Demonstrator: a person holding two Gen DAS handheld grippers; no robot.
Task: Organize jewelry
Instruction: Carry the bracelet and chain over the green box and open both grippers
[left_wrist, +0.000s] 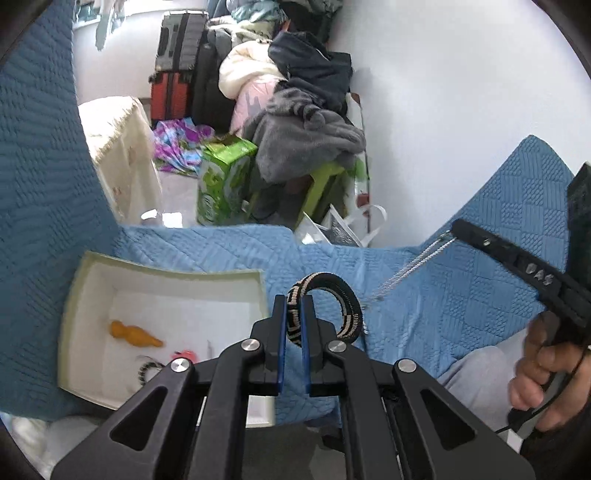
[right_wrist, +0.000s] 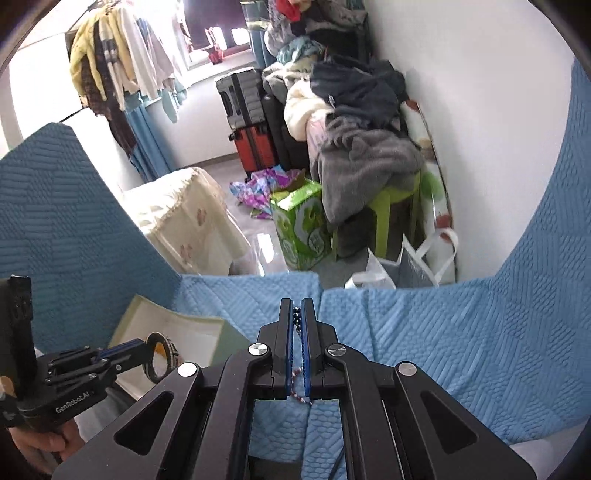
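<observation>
Cluttered bedroom behind: suitcases (right_wrist: 247, 122), a heap of clothes (left_wrist: 295, 110) on a green stool (right_wrist: 391, 218), a green carton (left_wrist: 221, 177) on the floor, garments on a rack (right_wrist: 118, 74) by the window. Up front, a blue quilted cover (left_wrist: 461, 288) spreads over the sofa/bed surface, can't tell which.

Left gripper (left_wrist: 293, 317): fingers closed on a black-and-cream woven bangle (left_wrist: 325, 306), pinching one side of the ring; rest of the hoop stands up w/ its arc curving right of the fingers, clear of the quilt. Same bangle shows in the right wrist view at the tip of that gripper (right_wrist: 144, 347), in front of the box.

White open box (left_wrist: 92, 295) w/ pale green rim sits on the quilt, left of the left gripper. Inside: an orange piece (left_wrist: 135, 334), something small and red (left_wrist: 184, 355), plus another striped band (left_wrist: 147, 369) partly hidden by the gripper frame.

Right gripper (right_wrist: 297, 314): fingers shut on a string of dark beads (right_wrist: 296, 317), w/ a red-and-white beaded bit (right_wrist: 297, 387) dangling below between the arms. In the left wrist view that gripper (left_wrist: 452, 230) carries a thin silvery chain (left_wrist: 406, 269) trailing down-left toward the quilt; chain is blurred. Hand (left_wrist: 543, 376) grips its handle at right edge.
</observation>
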